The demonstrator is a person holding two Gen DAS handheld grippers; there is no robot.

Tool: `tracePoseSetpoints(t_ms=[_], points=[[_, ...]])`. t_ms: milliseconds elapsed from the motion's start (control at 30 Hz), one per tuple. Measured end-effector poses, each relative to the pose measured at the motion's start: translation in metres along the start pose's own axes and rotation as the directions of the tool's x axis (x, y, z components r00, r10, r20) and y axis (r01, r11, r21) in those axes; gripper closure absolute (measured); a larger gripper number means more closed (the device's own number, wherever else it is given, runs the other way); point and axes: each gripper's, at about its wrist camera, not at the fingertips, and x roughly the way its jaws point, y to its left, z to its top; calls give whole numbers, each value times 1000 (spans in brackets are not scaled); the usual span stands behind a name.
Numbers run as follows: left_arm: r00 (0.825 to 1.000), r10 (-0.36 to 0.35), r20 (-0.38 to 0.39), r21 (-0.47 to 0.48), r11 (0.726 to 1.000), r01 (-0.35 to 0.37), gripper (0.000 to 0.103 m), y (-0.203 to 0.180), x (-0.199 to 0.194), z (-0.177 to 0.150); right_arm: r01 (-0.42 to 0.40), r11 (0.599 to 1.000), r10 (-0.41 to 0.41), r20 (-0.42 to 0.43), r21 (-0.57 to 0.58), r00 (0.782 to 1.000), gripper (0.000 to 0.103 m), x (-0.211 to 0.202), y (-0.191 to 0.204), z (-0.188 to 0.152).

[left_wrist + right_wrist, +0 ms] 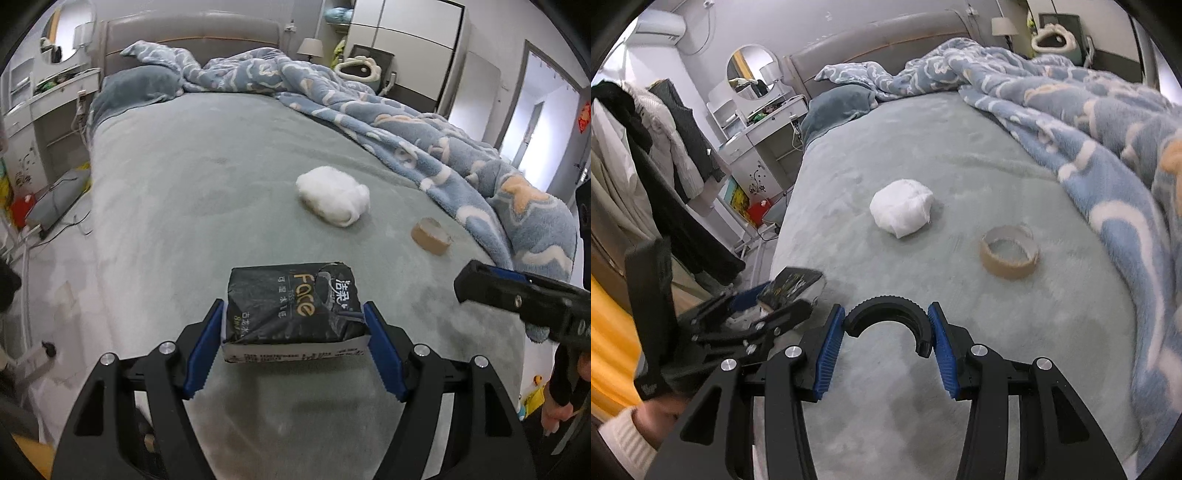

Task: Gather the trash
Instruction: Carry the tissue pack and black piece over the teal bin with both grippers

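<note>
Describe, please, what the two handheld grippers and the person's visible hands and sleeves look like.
Both the left gripper and the right gripper have matte black angular linkage arms with triangular cut-outs and round silver pivot bolts. Their fingers carry bright blue pads with ribbed, saw-toothed edges. No cables are visible. In the right wrist view, a cream knitted sleeve cuff shows beside the left gripper's black handle.

Glossy plastic tissue pack; plush bedspread

Bed: white wad, tape roll, rumpled blue blanket, pillow.
</note>
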Motion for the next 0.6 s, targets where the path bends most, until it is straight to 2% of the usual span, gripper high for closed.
tracePoseSetpoints(t_ms=[167, 367, 500, 600], points=[[1000, 14, 13, -49, 999, -13, 27, 6, -24, -16, -7, 1000, 7, -8, 4, 1000, 56, 0, 12, -6], [997, 68, 25, -59, 996, -66, 27, 7, -50, -38, -24, 1000, 25, -22, 10, 999, 56, -1, 26, -13], [995, 95, 17, -74, 993, -94, 27, 11, -59, -50, -18, 999, 17, -31, -29, 999, 56, -2, 45, -18], [995, 98, 13, -124, 988, -95, 27, 21, -67, -60, -29, 998, 27, -48, -49, 998, 56, 1, 56, -22]])
